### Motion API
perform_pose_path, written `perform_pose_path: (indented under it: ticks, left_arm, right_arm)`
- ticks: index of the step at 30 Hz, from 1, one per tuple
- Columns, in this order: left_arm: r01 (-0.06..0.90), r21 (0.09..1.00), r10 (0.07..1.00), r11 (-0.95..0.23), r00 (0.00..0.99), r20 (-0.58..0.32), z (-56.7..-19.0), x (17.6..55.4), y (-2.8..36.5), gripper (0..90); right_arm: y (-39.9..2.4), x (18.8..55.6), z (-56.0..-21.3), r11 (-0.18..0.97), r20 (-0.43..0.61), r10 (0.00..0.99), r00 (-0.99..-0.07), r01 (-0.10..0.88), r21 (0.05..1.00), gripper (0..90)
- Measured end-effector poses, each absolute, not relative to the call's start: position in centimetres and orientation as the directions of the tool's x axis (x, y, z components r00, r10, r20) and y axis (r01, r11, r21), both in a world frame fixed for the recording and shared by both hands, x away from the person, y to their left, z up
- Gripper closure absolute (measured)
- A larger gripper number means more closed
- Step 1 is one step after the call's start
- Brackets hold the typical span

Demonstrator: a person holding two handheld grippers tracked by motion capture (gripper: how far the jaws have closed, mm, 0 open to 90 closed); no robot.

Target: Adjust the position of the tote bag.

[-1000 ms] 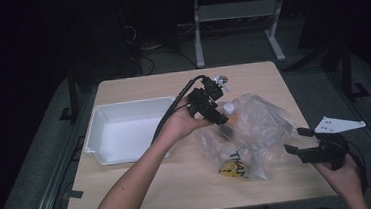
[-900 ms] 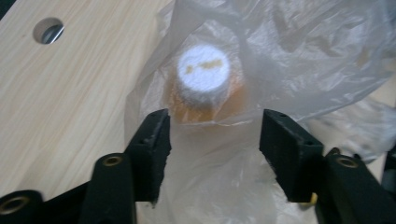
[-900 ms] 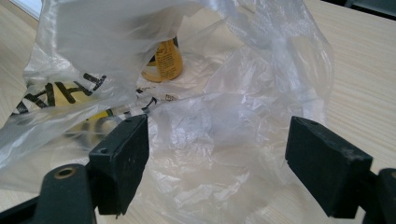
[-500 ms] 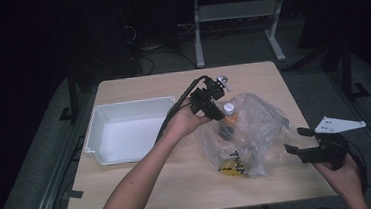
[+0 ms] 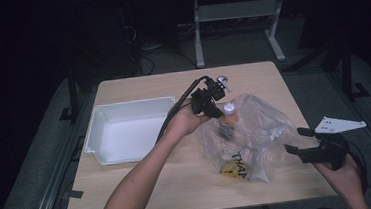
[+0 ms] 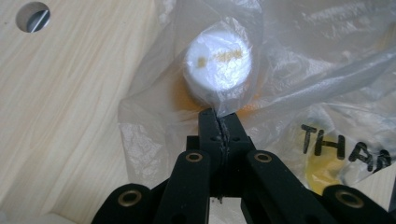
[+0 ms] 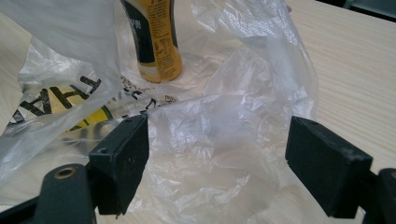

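While my left gripper hangs over the upper edge of the crumpled clear plastic bag, its jaws have just been closing, and in the left gripper view they now stand pressed together on a fold of the bag's film, right beside the round white cap of the bottle inside. That orange-yellow bottle with a dark label stands upright within the bag, and the film drapes over its cap. Black block lettering runs across the bag, with something yellow lying under it near the bag's front corner; I think it is a printed patch or a flat item, but the plastic blurs it too much to be sure. My right gripper waits at the bag's right side, near the edge of the light wooden table, with its jaws wide apart and nothing pinched between them; in the right gripper view the rumpled film lies on the tabletop between and beyond the two pads. On the left half of the table, well apart from the bag, sits a shallow white rectangular plastic tray.
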State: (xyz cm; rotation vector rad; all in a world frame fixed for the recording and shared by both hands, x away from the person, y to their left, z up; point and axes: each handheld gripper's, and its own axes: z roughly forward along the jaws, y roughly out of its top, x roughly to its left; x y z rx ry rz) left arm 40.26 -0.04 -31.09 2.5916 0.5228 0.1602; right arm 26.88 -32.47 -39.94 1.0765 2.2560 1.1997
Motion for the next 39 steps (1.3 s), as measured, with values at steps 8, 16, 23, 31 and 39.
perform_pose_path:
  ticks: [8, 16, 23, 31, 39]
  left_arm:
    - [0.375, 0.510, 0.444, -0.774, 0.896, 0.013, -30.8, 40.7, 1.7, 90.0]
    - [0.445, 0.496, 0.511, -0.746, 0.859, -0.002, -31.6, 41.9, 4.3, 90.0]
    - [0.477, 0.474, 0.540, -0.740, 0.842, -0.003, -32.6, 42.3, 6.3, 90.0]
    - [0.510, 0.454, 0.567, -0.731, 0.824, -0.012, -33.8, 42.4, 8.0, 90.0]
    - [0.526, 0.442, 0.577, -0.727, 0.817, -0.022, -34.5, 42.4, 8.8, 90.0]
  right_arm:
    - [-32.5, 26.8, -39.9, 0.348, 0.027, 0.768, -0.640, 0.452, 0.821, 21.2]
    - [-32.4, 26.8, -39.9, 0.351, 0.022, 0.769, -0.639, 0.451, 0.821, 21.2]
    - [-32.3, 26.8, -39.9, 0.357, 0.017, 0.769, -0.639, 0.452, 0.818, 21.3]
    - [-32.4, 26.8, -39.8, 0.350, 0.016, 0.775, -0.632, 0.451, 0.821, 21.3]
    - [-32.8, 26.6, -39.5, 0.332, 0.011, 0.787, -0.617, 0.439, 0.835, 22.1]
